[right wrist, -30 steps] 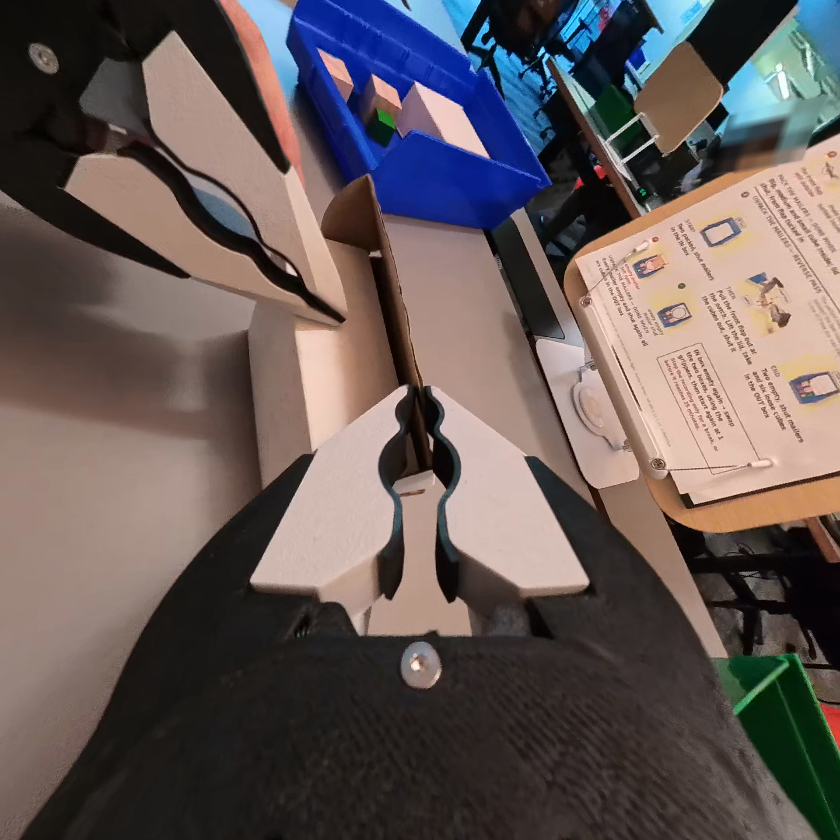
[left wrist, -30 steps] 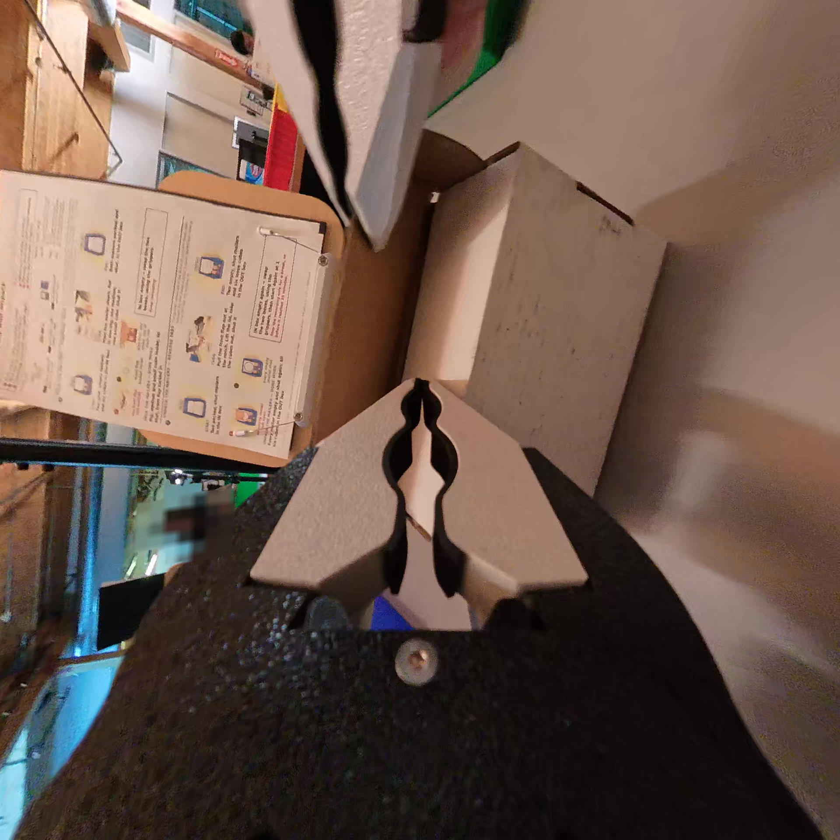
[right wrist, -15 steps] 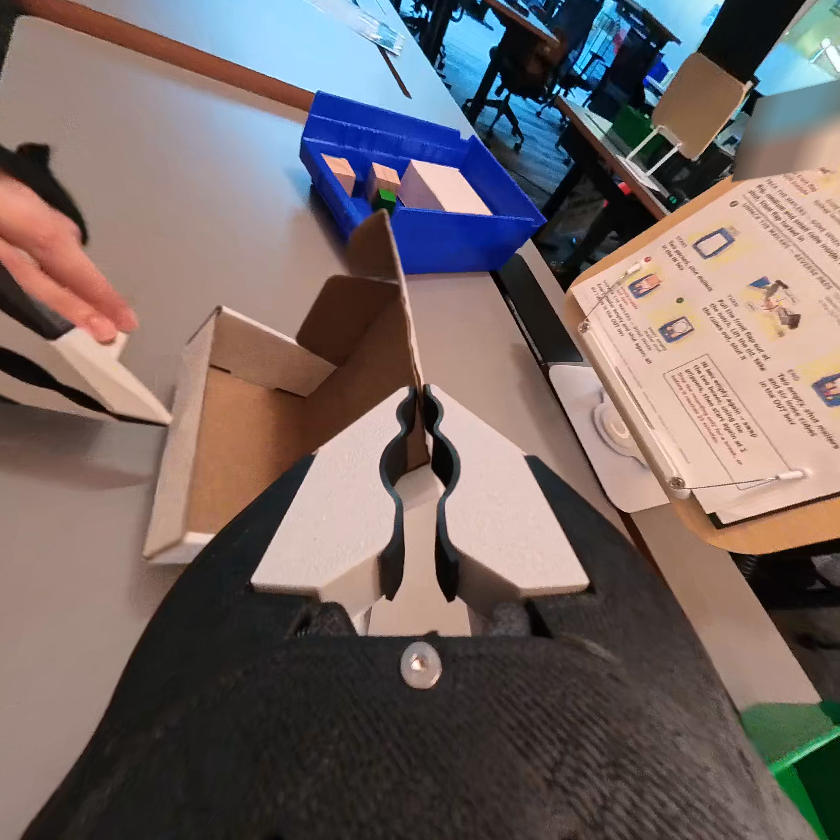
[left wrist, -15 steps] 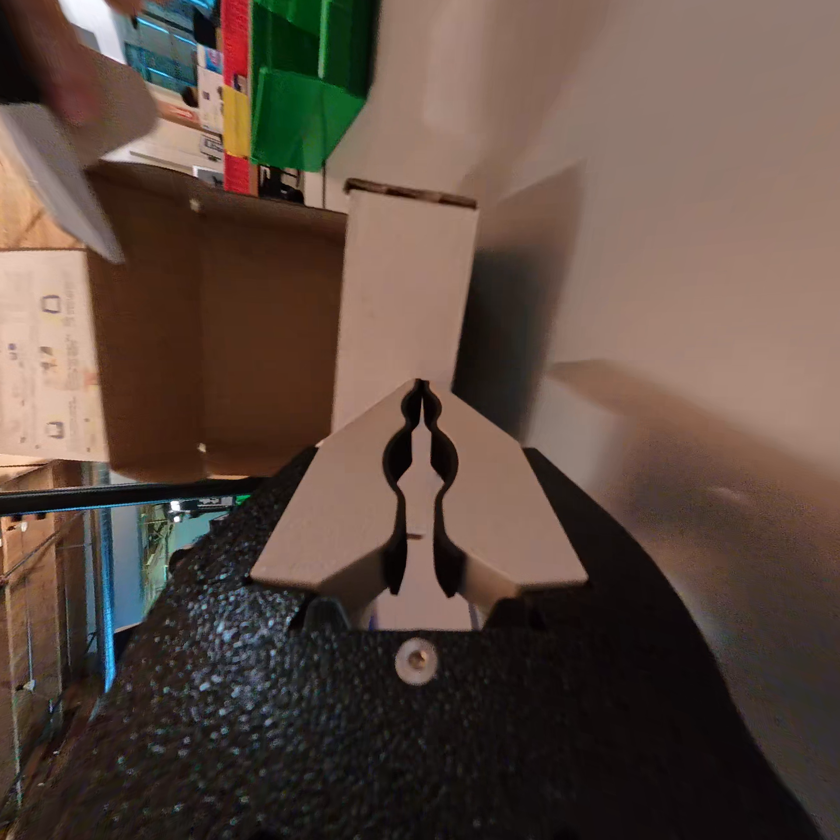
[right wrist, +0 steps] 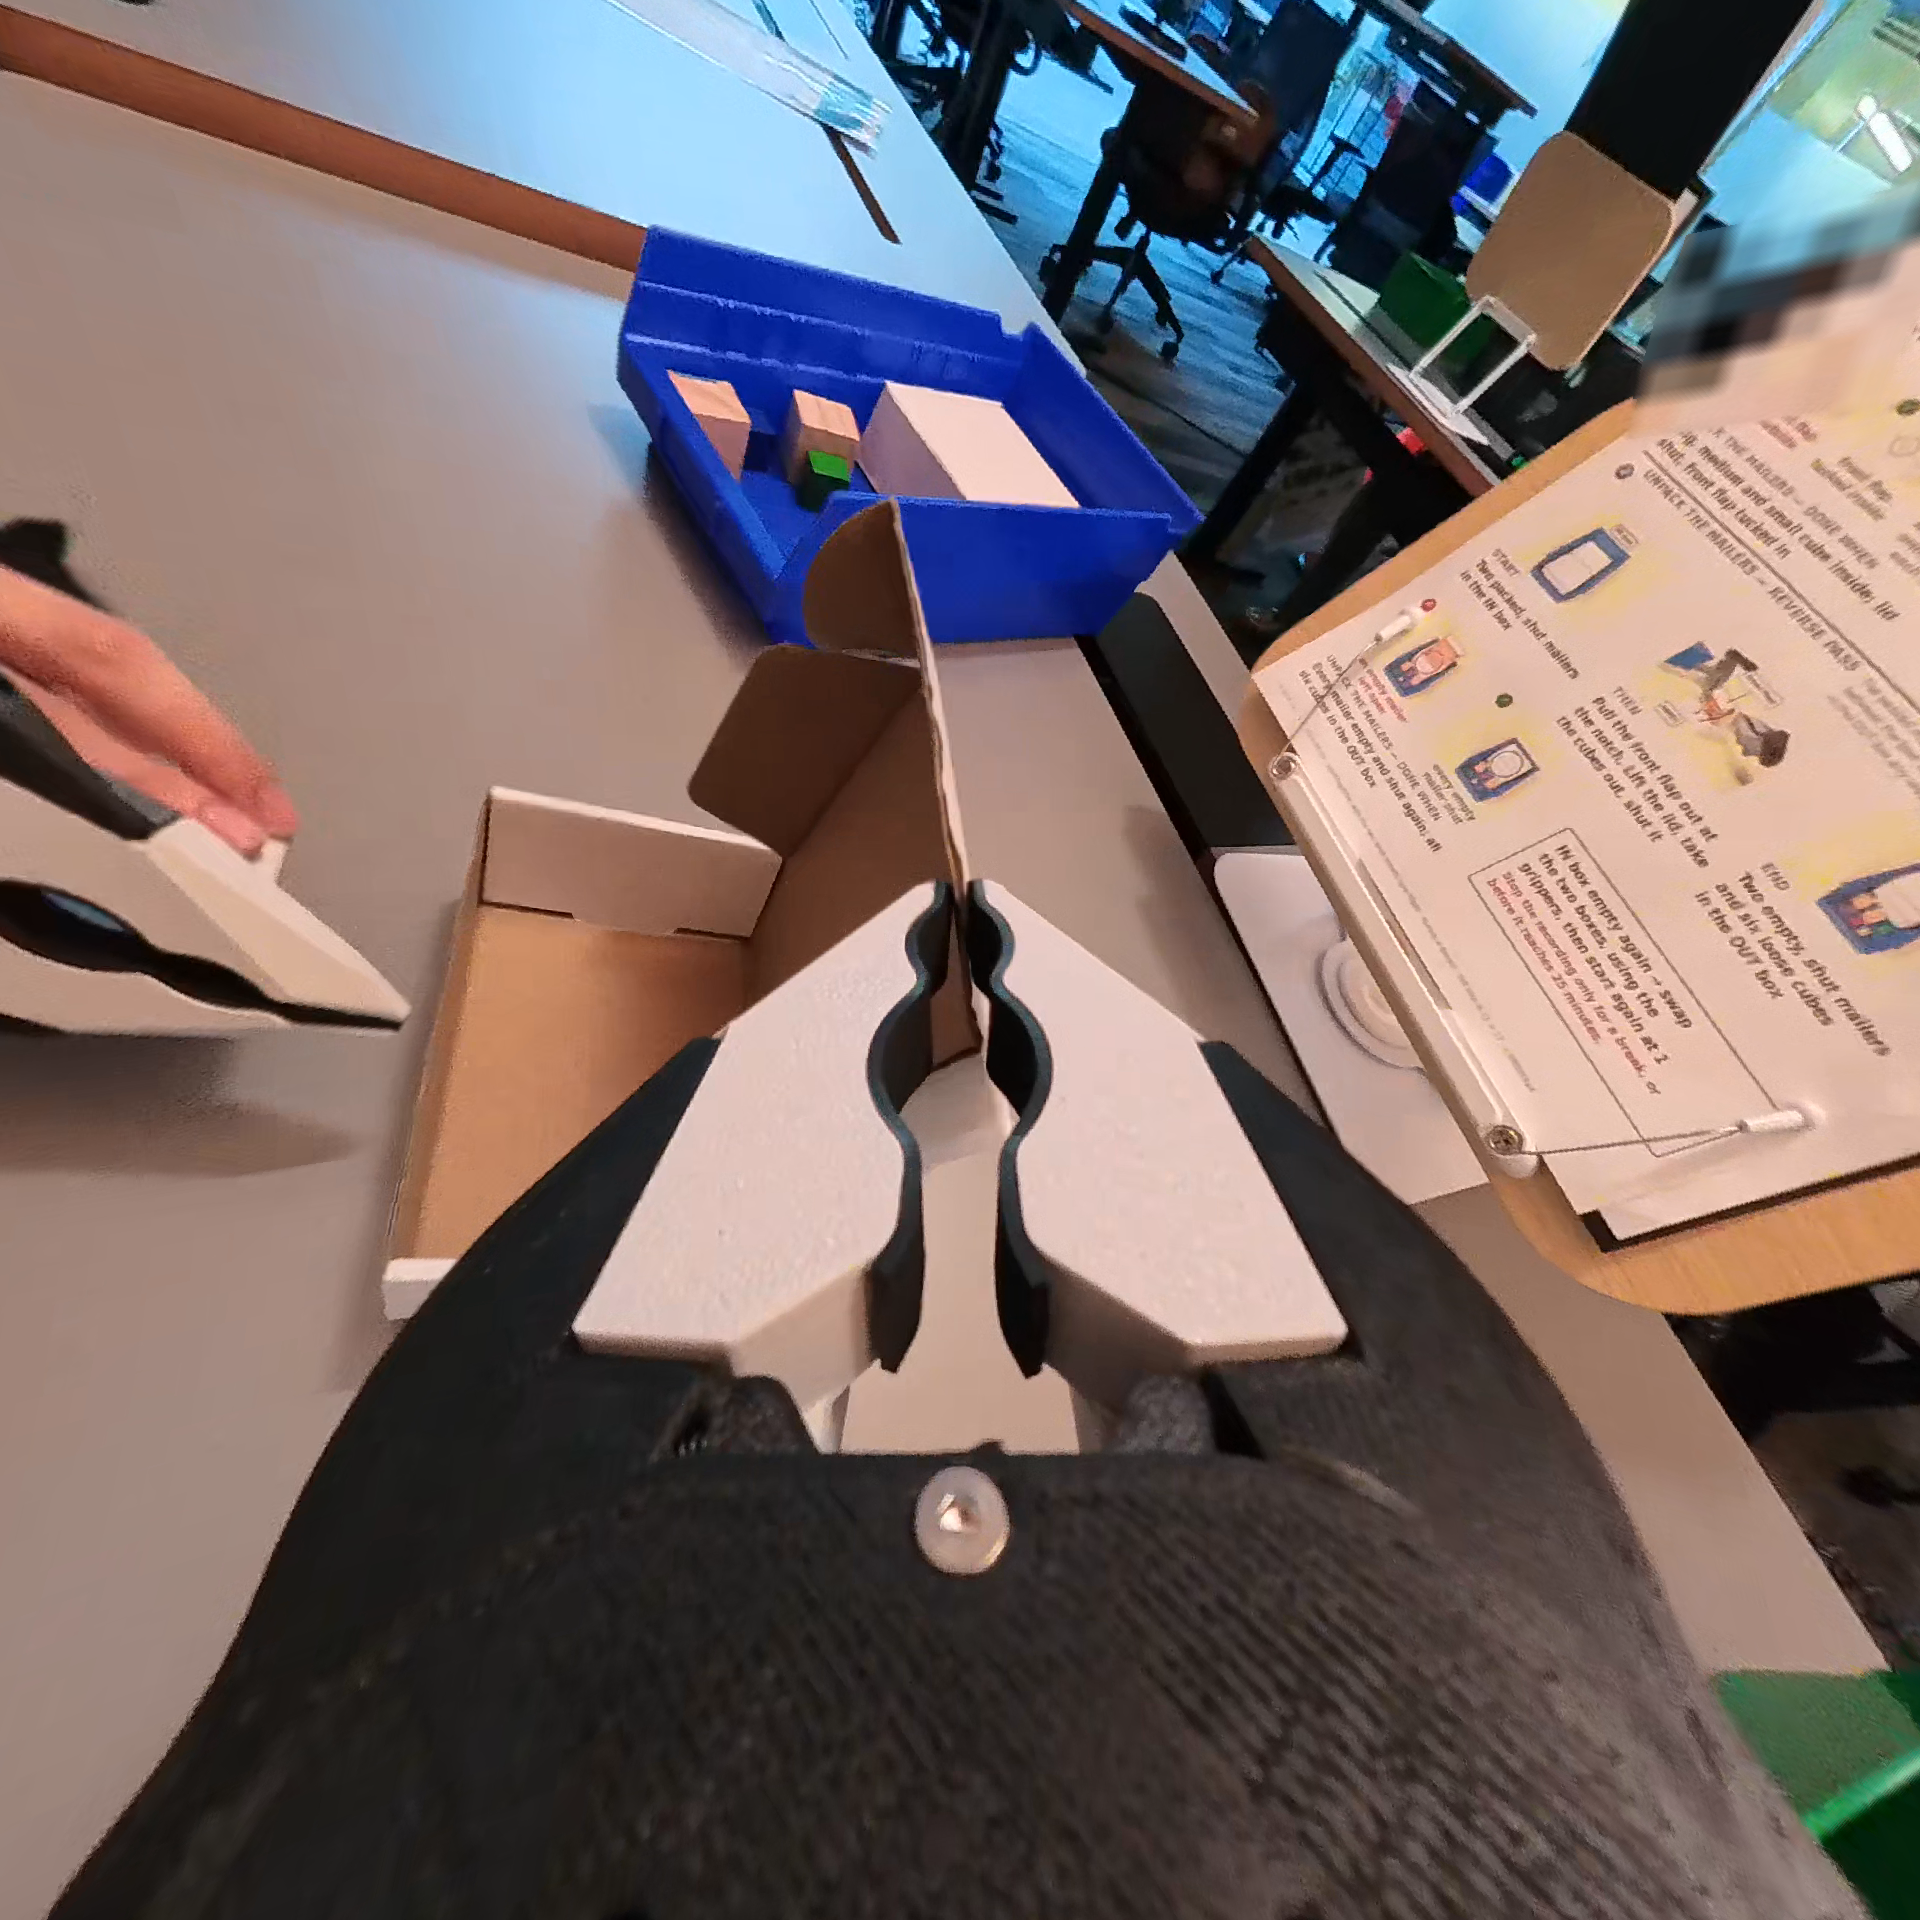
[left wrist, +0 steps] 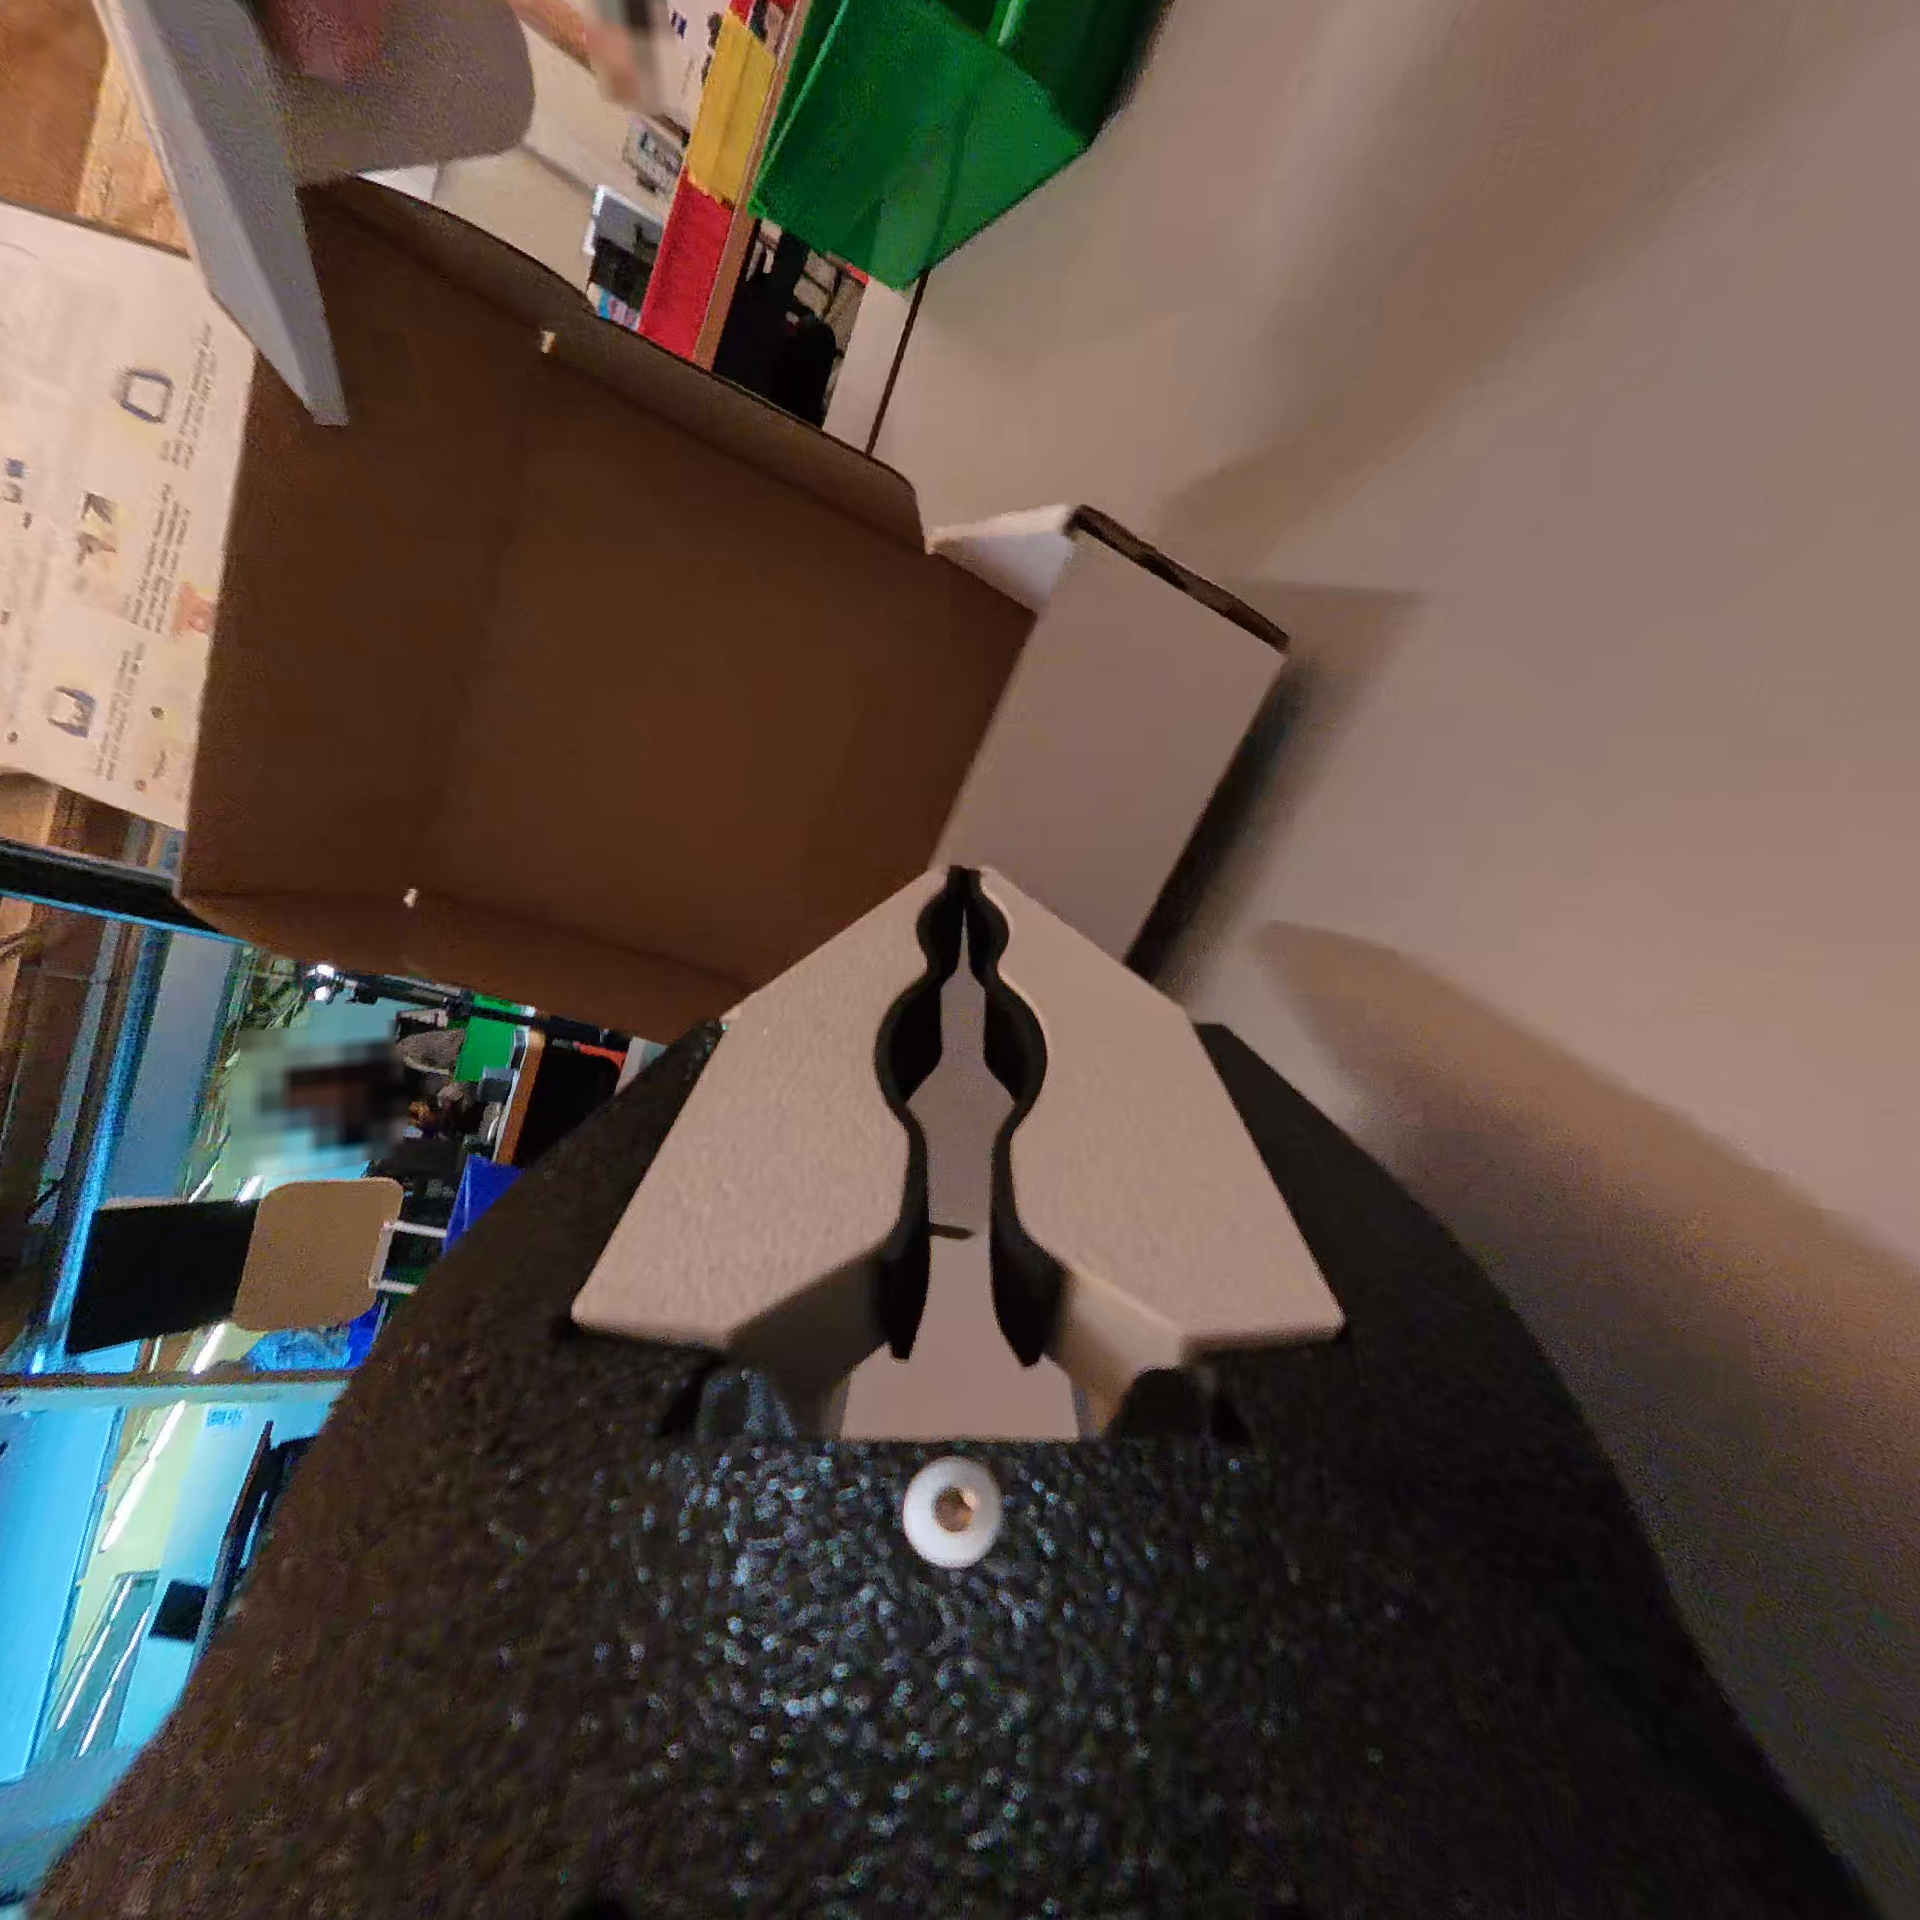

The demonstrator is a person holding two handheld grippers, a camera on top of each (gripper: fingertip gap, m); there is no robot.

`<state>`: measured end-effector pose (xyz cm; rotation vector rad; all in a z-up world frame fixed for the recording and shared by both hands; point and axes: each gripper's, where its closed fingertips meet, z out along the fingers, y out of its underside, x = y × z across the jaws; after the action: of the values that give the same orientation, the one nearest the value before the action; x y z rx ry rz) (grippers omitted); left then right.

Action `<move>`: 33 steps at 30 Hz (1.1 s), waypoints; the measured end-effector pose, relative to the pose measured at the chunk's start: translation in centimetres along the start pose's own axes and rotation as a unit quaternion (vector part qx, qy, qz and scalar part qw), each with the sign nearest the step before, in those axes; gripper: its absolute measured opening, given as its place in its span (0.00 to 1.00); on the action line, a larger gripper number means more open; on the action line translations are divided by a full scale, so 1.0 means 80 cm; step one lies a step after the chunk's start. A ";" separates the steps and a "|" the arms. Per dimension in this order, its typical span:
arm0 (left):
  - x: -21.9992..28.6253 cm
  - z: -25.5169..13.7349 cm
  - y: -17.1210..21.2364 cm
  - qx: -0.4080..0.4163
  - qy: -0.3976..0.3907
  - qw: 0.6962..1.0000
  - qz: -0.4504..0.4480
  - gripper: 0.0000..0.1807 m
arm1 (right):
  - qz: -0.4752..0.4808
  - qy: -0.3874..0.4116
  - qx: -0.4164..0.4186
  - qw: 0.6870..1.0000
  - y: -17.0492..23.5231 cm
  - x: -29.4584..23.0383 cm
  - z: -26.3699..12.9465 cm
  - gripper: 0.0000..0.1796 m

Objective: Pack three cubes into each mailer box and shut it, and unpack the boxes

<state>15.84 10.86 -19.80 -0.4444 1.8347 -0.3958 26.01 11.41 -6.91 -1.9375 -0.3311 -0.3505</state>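
Grey desk underneath. At its right edge, a tilted wooden board carrying a printed instruction sheet held by thin wires. Beyond, office chairs and more tables, blurred. Stacked red and yellow bins in the left wrist view.

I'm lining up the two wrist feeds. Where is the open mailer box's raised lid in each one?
Left wrist view: the lid fills the centre left, its brown inner face towards the camera.
Right wrist view: the lid stands edge-on at the centre, clamped in the right tongs.
Shared landmark: the instruction sheet, at the left edge in the left view and at the right in the right view.
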 end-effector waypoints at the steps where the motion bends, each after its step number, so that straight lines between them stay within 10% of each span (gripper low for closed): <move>1: 0.004 0.006 0.003 -0.007 -0.002 1.000 -0.004 0.00 | 0.002 -0.010 0.004 1.000 0.001 0.001 0.004 0.01; 9: -0.036 0.035 -0.003 0.005 -0.010 0.990 -0.141 0.00 | 0.030 -0.072 0.050 0.996 -0.002 0.006 0.007 0.01; 16: -0.012 0.046 0.004 -0.009 0.005 0.992 -0.123 0.00 | 0.058 0.028 -0.009 0.998 0.037 0.072 0.035 0.05; 26: -0.015 0.053 0.003 -0.018 0.005 0.990 -0.137 0.00 | 0.164 0.149 -0.119 0.968 0.157 0.134 0.081 0.28; 33: -0.016 0.058 -0.002 -0.022 0.010 0.989 -0.144 0.00 | 0.197 0.165 -0.029 0.966 0.095 0.133 0.045 0.62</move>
<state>20.64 11.13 -20.05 -0.7429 1.8046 -0.5576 39.04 12.57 -10.51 -1.9076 0.2827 -0.4115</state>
